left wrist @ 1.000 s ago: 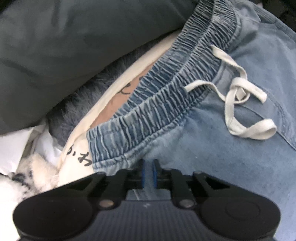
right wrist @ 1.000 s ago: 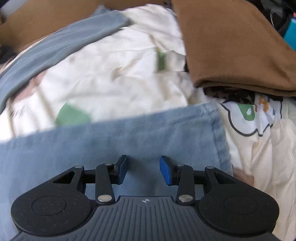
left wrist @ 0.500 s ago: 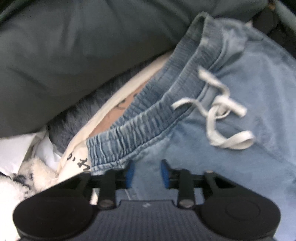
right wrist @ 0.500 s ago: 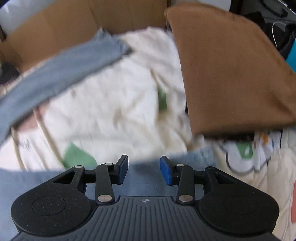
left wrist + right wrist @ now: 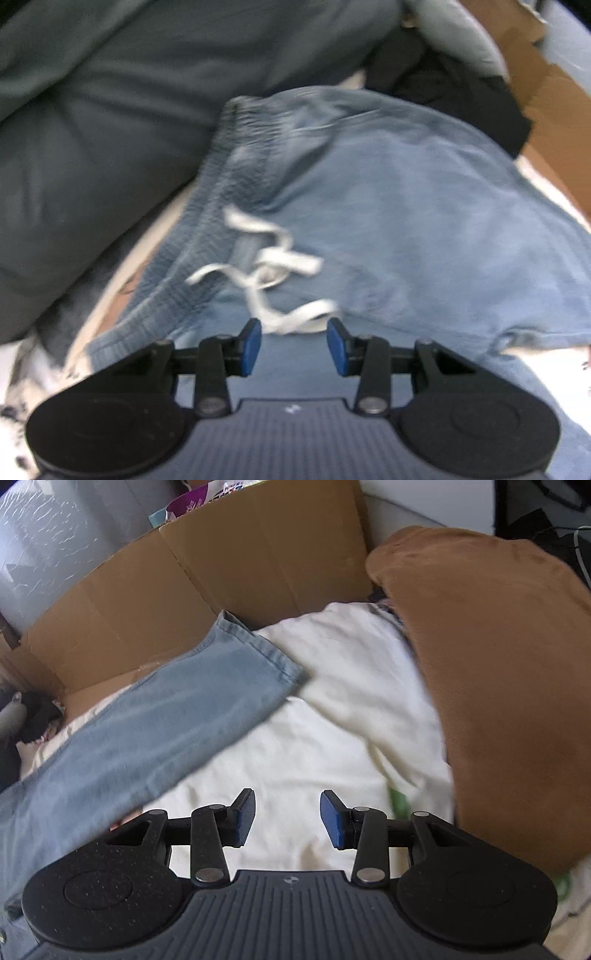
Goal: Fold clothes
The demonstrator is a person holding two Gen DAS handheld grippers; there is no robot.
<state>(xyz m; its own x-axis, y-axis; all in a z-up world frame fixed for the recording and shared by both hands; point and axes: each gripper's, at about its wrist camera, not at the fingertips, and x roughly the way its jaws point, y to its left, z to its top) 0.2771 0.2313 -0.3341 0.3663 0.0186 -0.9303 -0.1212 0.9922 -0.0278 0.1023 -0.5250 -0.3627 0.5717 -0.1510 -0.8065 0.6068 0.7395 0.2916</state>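
The left claw (image 5: 294,345) stands with its blue pads apart and nothing pinched between them. A second ago those pads were nearly together at the corner of the waistband; they opened early in that second and have held the same gap since. Below it lie the blue denim trousers (image 5: 406,206), spread flat, their gathered elastic waistband (image 5: 221,173) running up the left side against a dark grey-green cushion (image 5: 92,129). The white drawstring (image 5: 273,273) lies in a loose tangle on the denim (its lower loop sits just ahead of the pads, apart from them). More of the trousers shows now than before: the whole top end is in sight, with a black garment (image 5: 461,88) and the brown cardboard (image 5: 546,103) past it, and the picture is smeared with motion.

The right claw (image 5: 287,819) is likewise parted and empty, about as wide as a second ago. Then it hung over a hemmed denim edge; now the pads frame bare cream bedding (image 5: 314,738). One trouser leg (image 5: 155,731) lies slantwise across that bedding to the left, its hem near the cardboard box (image 5: 207,572). A brown folded garment (image 5: 498,657) fills the right side, lying on the bedding.
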